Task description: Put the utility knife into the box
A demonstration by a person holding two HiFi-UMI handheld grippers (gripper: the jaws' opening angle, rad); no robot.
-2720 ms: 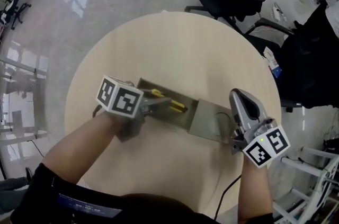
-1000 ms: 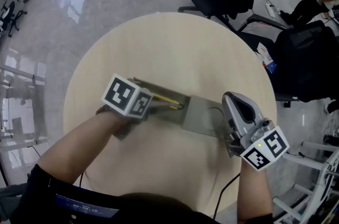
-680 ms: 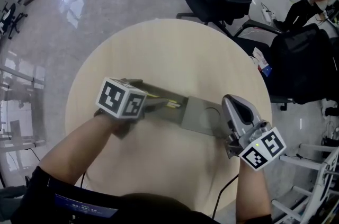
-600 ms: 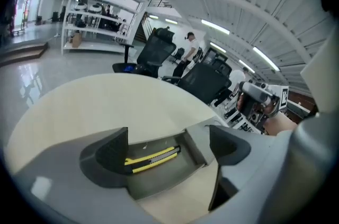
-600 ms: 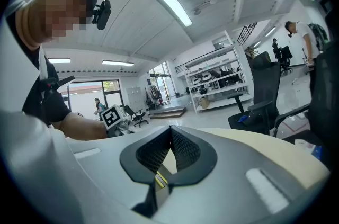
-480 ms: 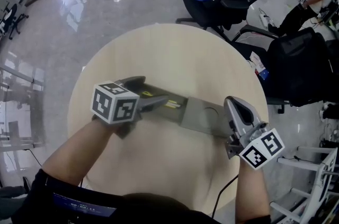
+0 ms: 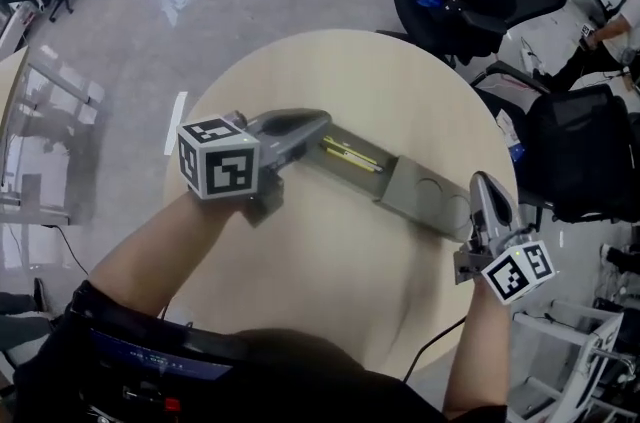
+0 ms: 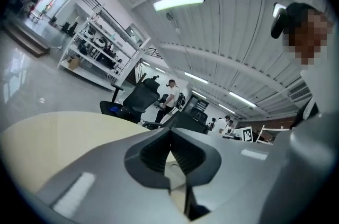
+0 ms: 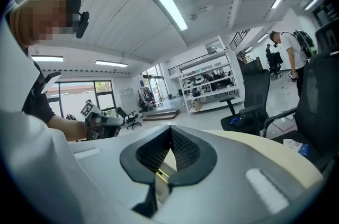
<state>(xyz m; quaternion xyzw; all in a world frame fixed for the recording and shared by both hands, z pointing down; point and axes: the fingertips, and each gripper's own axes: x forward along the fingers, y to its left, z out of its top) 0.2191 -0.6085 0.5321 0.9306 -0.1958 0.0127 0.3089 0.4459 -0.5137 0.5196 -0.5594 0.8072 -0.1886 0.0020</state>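
Observation:
A yellow utility knife (image 7: 350, 154) lies inside the long grey box (image 7: 392, 183) on the round beige table (image 7: 330, 291). The box's flat lid (image 7: 437, 204) lies open toward the right. My left gripper (image 7: 322, 119) hovers at the box's left end, its jaws closed tip to tip with nothing between them (image 8: 170, 129). My right gripper (image 7: 481, 179) stands at the lid's right edge with its pads together (image 9: 170, 128). Whether it pinches the lid I cannot tell. The right gripper view shows the left gripper (image 9: 103, 121) across the table.
Black office chairs (image 7: 480, 1) stand beyond the table's far right edge, and a dark chair (image 7: 590, 151) sits close on the right. A white frame (image 7: 590, 331) is at the lower right. Glossy floor surrounds the table.
My left gripper has drawn back from over the knife to the box's left end and its jaws have shut. The knife stays in the box. The right gripper holds its place by the lid.

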